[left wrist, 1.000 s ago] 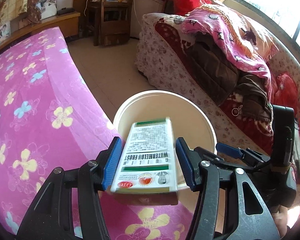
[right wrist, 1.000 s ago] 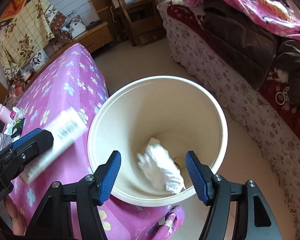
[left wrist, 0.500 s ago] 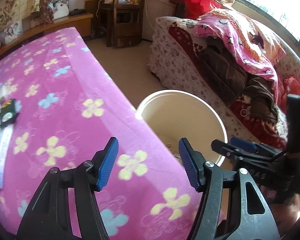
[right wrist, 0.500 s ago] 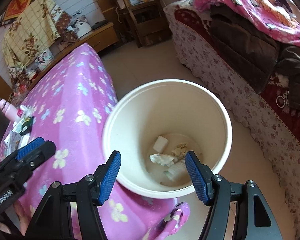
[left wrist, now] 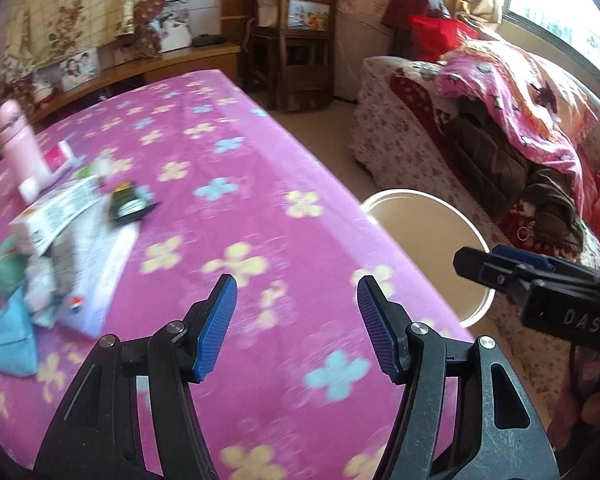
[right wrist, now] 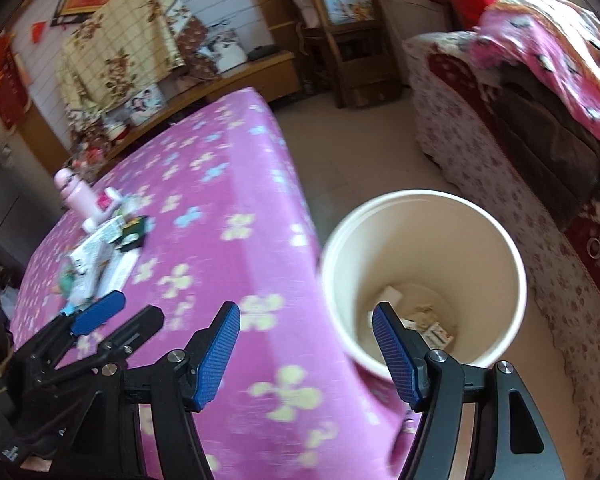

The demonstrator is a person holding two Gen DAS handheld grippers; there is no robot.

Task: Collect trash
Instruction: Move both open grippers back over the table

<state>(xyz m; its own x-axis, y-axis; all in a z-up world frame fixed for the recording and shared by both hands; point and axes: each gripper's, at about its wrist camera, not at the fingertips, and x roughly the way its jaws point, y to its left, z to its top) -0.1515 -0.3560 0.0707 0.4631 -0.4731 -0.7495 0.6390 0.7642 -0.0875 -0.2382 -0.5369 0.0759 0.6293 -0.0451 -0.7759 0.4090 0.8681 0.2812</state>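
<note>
Both grippers, left [left wrist: 292, 328] and right [right wrist: 306, 354], hover with fingers released and empty, the right's opening, between bin [right wrist: 496, 232] and leftover litter [left wrist: 66, 236] on the counter [left wrist: 228, 152].

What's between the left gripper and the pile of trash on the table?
Only bare flowered tablecloth lies between the left gripper and the trash pile, seen in the left wrist view.

1 white bin [right wrist: 496, 232], 1 pink bottle [left wrist: 18, 140], 1 blue pouch [left wrist: 10, 336], 2 tongs [left wrist: 296, 324] [right wrist: 306, 350], 1 wooden chair [left wrist: 300, 36].
</note>
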